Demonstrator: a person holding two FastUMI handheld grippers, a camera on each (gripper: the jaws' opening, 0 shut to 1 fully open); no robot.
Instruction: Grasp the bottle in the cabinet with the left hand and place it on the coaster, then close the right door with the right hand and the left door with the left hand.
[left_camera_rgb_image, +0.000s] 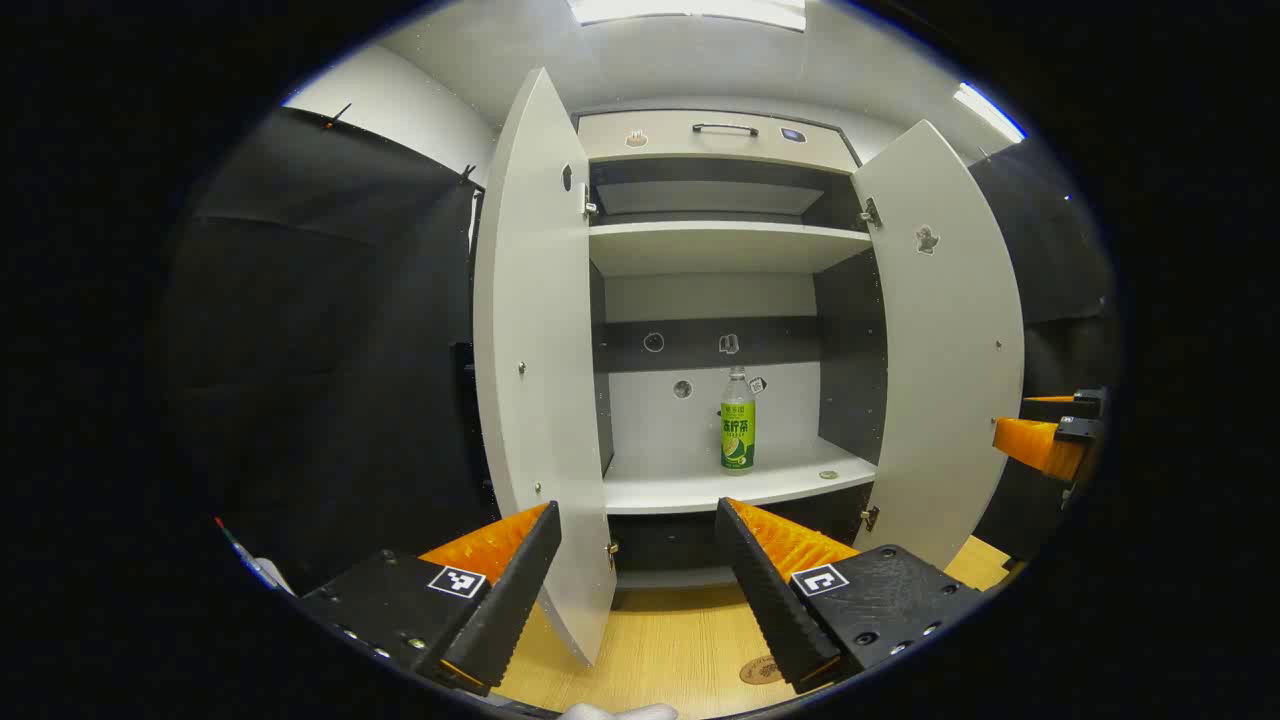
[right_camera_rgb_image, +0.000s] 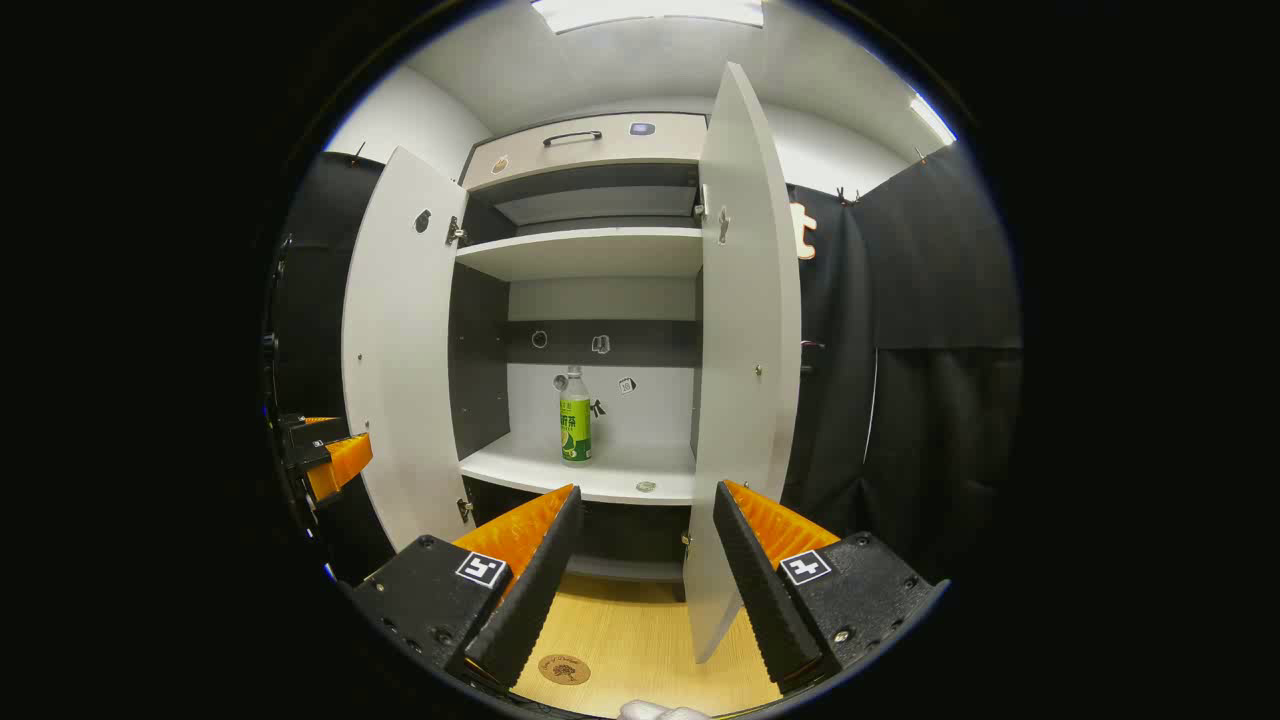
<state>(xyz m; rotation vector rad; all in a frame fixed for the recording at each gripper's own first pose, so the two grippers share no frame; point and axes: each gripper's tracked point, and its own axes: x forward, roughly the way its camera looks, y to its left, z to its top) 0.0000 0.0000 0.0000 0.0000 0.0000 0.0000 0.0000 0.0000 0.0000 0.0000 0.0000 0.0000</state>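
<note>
The left claw (left_camera_rgb_image: 635, 545) stood wide open and empty, its two fingers (left_camera_rgb_image: 520, 575) spread at the bottom of the left gripper view, hovering over the wooden worktop (left_camera_rgb_image: 660, 640) in front of the cabinet. Between and beyond those fingers the green-labelled drink bottle (left_camera_rgb_image: 738, 425) stood upright on the lower shelf (left_camera_rgb_image: 700, 485) of the cabinet, well apart from the claw and a little to the right of its centre line. Just beside the right finger, low on the worktop, lay the round brown coaster (left_camera_rgb_image: 758, 670), partly hidden by that finger.

The right claw (right_camera_rgb_image: 640, 545) was likewise open and held nothing, poised over the same worktop; its view showed the coaster (right_camera_rgb_image: 564, 668) near its left finger and the bottle (right_camera_rgb_image: 574, 420) deep on the shelf. The left claw also appeared at the left edge of that view (right_camera_rgb_image: 330, 462).

Both doors stood swung out: the left door (left_camera_rgb_image: 540, 370) edge-on close by the left claw, the right door (left_camera_rgb_image: 950, 340) angled open farther off.

By the look of it the first step was barely begun, the reach for the bottle not yet made. The next move would call for the left claw to travel forward between the doors, keeping clear of the left door's edge, centre its fingers around the bottle's body and close on it before lifting it back out to the coaster.
</note>
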